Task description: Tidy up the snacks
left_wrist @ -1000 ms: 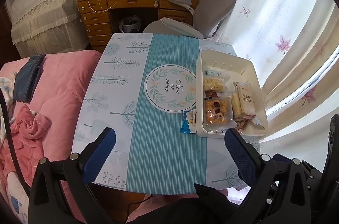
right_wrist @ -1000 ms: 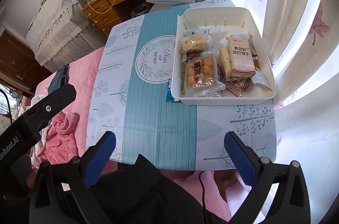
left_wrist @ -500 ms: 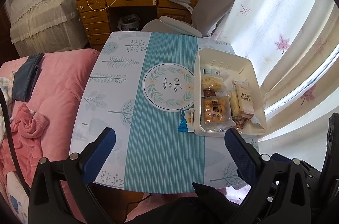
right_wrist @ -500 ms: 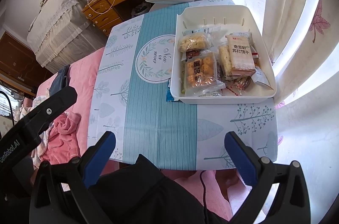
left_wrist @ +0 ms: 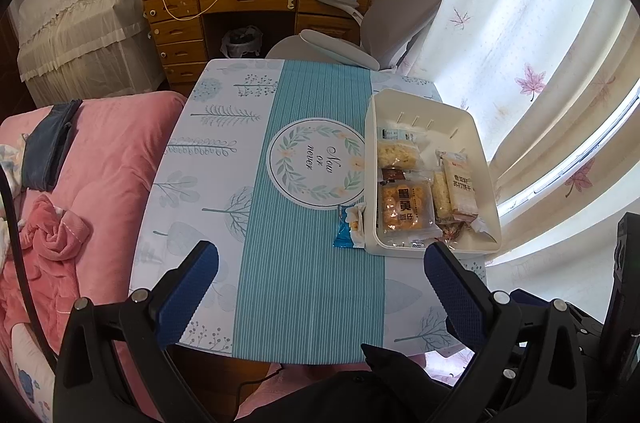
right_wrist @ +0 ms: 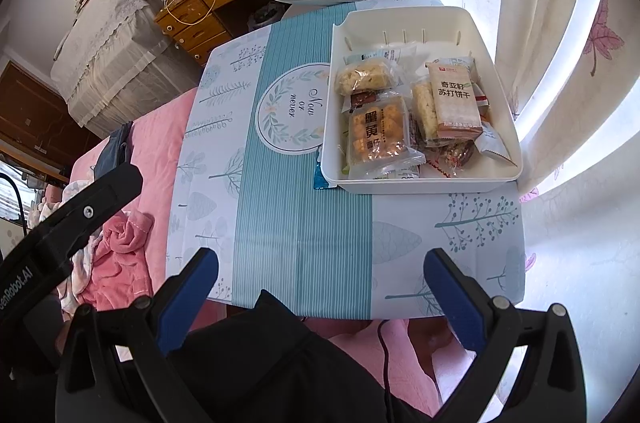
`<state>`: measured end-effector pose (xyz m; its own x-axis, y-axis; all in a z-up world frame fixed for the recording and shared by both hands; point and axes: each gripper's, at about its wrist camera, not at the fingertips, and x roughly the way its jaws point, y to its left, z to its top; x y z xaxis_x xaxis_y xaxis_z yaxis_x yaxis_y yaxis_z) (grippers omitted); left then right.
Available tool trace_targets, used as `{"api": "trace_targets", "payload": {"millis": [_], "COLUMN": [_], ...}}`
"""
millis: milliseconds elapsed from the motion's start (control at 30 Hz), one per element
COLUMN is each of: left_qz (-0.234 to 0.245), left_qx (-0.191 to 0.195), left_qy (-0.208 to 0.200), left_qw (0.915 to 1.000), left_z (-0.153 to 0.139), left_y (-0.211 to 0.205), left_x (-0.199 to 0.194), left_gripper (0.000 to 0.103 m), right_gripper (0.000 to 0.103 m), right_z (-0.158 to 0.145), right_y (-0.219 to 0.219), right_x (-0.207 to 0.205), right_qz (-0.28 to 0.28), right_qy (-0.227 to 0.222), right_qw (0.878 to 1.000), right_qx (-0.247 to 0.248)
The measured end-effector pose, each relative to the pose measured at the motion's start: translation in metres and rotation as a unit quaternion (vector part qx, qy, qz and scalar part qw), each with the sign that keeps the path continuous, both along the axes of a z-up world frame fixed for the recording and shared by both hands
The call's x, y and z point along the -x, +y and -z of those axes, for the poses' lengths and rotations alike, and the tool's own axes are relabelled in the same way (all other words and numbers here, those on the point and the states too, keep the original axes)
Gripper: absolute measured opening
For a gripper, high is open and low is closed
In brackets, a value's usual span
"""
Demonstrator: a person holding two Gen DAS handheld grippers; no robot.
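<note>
A white bin (left_wrist: 486,179) (right_wrist: 492,51) sits at the table's right side, holding several wrapped snacks, among them an orange cracker pack (left_wrist: 404,209) (right_wrist: 376,133) and a long biscuit pack (left_wrist: 460,183) (right_wrist: 456,99). One blue-wrapped snack (left_wrist: 349,231) (right_wrist: 319,175) lies on the tablecloth against the bin's left wall. My left gripper (left_wrist: 320,263) is open and empty, held above the table's near edge. My right gripper (right_wrist: 320,267) is open and empty, also above the near edge.
The table has a teal and white cloth (left_wrist: 304,271) (right_wrist: 296,231). A pink bed (left_wrist: 100,167) borders it on the left. A grey chair (left_wrist: 384,23) and wooden desk (left_wrist: 248,3) stand behind. Curtains (left_wrist: 540,71) hang at the right.
Both grippers have drawn slightly back and up from the table; the bin looks a little smaller. Nothing on the table has moved.
</note>
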<state>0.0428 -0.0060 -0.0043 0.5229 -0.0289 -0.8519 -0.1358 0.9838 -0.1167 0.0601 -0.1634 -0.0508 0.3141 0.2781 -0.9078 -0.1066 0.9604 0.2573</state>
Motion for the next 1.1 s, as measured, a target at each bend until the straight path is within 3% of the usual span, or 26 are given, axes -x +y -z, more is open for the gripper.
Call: {"api": "trace_targets", "payload": {"millis": [1100], "left_qz": [0.0], "left_qx": [0.002], "left_qy": [0.002], "left_qw": [1.0], "left_z": [0.0014], "left_y": [-0.0046], "left_x": [0.0013], "left_gripper": [0.102], "right_gripper": [0.103], "right_z": [0.0072], "right_y": [-0.0004], "right_x": [0.0073], "right_qz": [0.002], "right_qy": [0.007], "right_qw": [1.0], "right_qx": [-0.002]}}
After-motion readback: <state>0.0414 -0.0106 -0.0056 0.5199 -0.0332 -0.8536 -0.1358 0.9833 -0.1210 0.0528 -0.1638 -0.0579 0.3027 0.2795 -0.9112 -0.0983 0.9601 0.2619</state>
